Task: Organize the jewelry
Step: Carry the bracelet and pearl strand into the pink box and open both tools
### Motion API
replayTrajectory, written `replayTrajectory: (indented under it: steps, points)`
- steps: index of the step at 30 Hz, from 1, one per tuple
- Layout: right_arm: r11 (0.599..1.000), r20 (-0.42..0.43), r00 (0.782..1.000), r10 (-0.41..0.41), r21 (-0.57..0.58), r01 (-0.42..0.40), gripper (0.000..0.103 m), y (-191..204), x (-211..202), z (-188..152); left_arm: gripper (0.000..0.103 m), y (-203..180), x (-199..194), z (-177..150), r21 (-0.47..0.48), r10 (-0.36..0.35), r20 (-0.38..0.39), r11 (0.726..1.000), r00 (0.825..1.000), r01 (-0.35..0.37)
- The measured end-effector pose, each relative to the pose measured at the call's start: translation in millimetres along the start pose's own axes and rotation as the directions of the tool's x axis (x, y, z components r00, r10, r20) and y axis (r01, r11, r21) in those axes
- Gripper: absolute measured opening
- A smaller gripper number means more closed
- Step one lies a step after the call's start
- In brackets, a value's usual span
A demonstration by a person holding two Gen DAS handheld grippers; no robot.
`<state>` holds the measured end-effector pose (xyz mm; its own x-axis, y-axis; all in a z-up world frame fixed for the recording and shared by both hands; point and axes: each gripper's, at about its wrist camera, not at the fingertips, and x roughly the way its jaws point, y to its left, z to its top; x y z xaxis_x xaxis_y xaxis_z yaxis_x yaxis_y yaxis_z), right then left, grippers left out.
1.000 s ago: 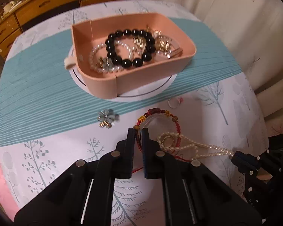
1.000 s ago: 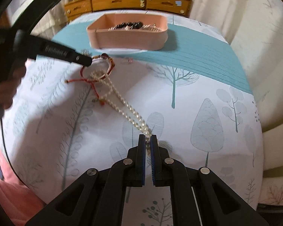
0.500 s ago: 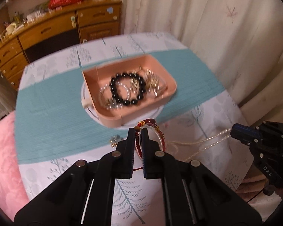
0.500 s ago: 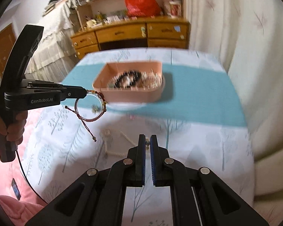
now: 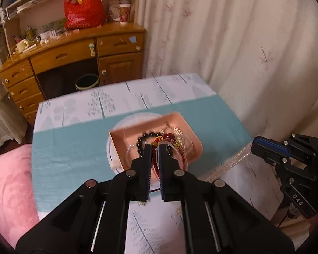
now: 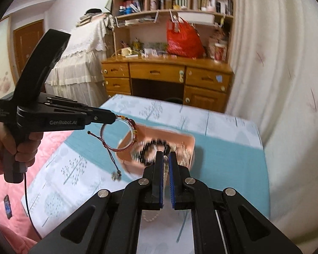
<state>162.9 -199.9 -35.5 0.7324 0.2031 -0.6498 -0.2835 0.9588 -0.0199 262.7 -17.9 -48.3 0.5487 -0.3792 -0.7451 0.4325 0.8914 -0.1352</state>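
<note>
My left gripper [image 5: 154,148] is shut on a red cord bracelet [image 5: 169,136] and holds it in the air in front of the pink tray [image 5: 120,139]. From the right wrist view the left gripper [image 6: 113,117] carries the bracelet [image 6: 134,128] hanging as a loop with a trailing cord. My right gripper [image 6: 165,155] is shut on a pearl necklace [image 6: 150,217], which dangles below its fingers. In the left wrist view the right gripper [image 5: 254,146] trails the blurred pearls [image 5: 229,165]. The tray [image 6: 186,137] holds a black bead bracelet [image 6: 150,148] and other jewelry.
A small flower charm [image 6: 116,175] lies on the tree-print cloth left of the tray. Pink bedding [image 5: 8,180] borders the table's left side, with a phone [image 6: 7,206] on it. A curtain [image 5: 233,42] hangs at the right, and a wooden desk [image 6: 165,74] stands behind.
Both grippers have risen well above the table. The red bracelet and the pearl necklace have come up off the cloth with them, and both views have tilted up towards the room.
</note>
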Motion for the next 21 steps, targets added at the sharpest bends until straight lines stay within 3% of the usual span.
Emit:
replayTrajectory:
  steps: [7,12,16,21]
  points:
    - [0.997,0.139,0.990,0.007,-0.072,0.003,0.004,-3.7,5.0,65.7,0.004,14.7,5.2,32.7,-0.079,0.033,0.061,0.996,0.998,-0.028]
    - [0.998,0.204,0.979,0.022,-0.061,-0.010,0.004,-10.6,10.0,103.7,0.004,24.3,12.5,45.5,-0.166,0.035,0.079,0.986,0.996,-0.022]
    - [0.999,0.179,0.983,0.030,-0.044,-0.022,0.004,-16.3,24.0,116.9,0.004,27.2,25.4,44.2,-0.182,0.056,0.076,0.982,0.996,-0.042]
    - [0.998,0.118,0.991,0.055,-0.013,-0.054,0.004,-23.1,57.7,106.6,0.004,32.1,55.5,21.5,-0.216,0.044,0.034,0.976,0.998,-0.036]
